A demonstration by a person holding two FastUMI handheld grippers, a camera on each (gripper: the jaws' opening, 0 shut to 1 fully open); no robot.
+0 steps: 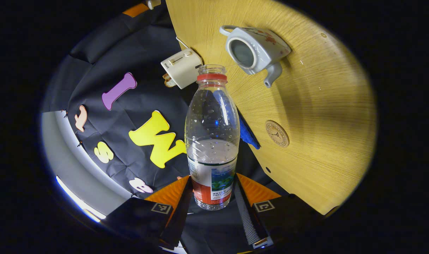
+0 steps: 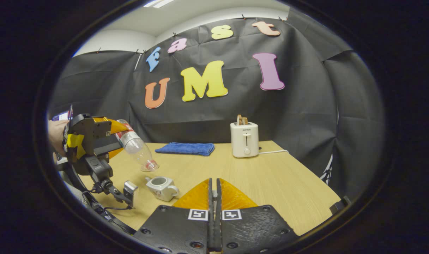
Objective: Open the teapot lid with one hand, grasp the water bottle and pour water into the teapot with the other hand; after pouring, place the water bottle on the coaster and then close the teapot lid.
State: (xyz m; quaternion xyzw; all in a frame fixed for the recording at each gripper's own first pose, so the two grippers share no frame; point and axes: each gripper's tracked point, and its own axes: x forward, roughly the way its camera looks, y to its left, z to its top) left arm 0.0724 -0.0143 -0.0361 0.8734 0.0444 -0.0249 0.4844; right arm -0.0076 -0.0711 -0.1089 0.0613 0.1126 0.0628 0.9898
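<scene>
My left gripper (image 1: pixel 212 178) is shut on the lower part of a clear water bottle (image 1: pixel 211 130), which has a red neck ring, no cap and is about half full. The right gripper view shows that left gripper (image 2: pixel 124 139) holding the bottle (image 2: pixel 137 150) tilted, mouth down, just above and beside the white teapot (image 2: pixel 161 187). The teapot (image 1: pixel 257 49) stands on the table with its top open; its lid is hidden from me. A round coaster (image 1: pixel 277 133) lies near the table edge. My right gripper (image 2: pixel 213 197) hovers above the table, fingers pressed together, nothing visible between them.
The wooden table (image 2: pixel 271 176) carries a white toaster (image 2: pixel 245 140) at the back and a folded blue cloth (image 2: pixel 186 148) beside it. Both appear in the left gripper view too: toaster (image 1: pixel 182 67), cloth (image 1: pixel 248 134). A person's hand (image 2: pixel 55 134) holds the left gripper.
</scene>
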